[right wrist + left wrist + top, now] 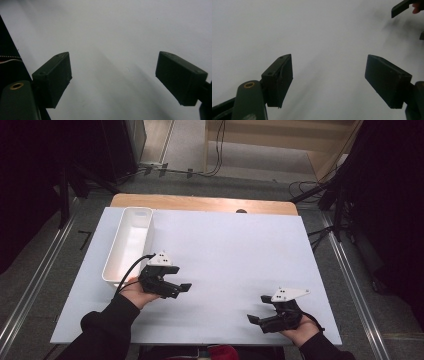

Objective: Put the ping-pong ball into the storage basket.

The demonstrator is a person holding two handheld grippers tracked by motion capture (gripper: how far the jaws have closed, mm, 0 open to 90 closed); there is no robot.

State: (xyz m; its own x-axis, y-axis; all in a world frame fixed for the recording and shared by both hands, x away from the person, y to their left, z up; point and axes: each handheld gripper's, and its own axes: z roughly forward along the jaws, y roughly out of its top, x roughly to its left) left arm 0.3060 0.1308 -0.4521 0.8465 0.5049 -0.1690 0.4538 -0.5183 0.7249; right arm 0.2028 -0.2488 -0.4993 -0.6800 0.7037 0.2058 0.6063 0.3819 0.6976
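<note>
While apart: two gaping tongs (182,290) (258,308), one tray (129,244).

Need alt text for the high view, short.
Two hands each hold a black two-jaw gripper, jaws open with nothing between them, over a white table top: the left gripper sits beside the near end of a long white rectangular plastic bin, the right gripper near the table's front right. Dark curtains flank the table.

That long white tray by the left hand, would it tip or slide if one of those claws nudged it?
The white tray looks like thin, empty plastic, so probably light. On the smooth white table it would likely slide rather than tip, since it sits low and long. Pushed near one end, it may swivel. The left gripper is nearest.
</note>
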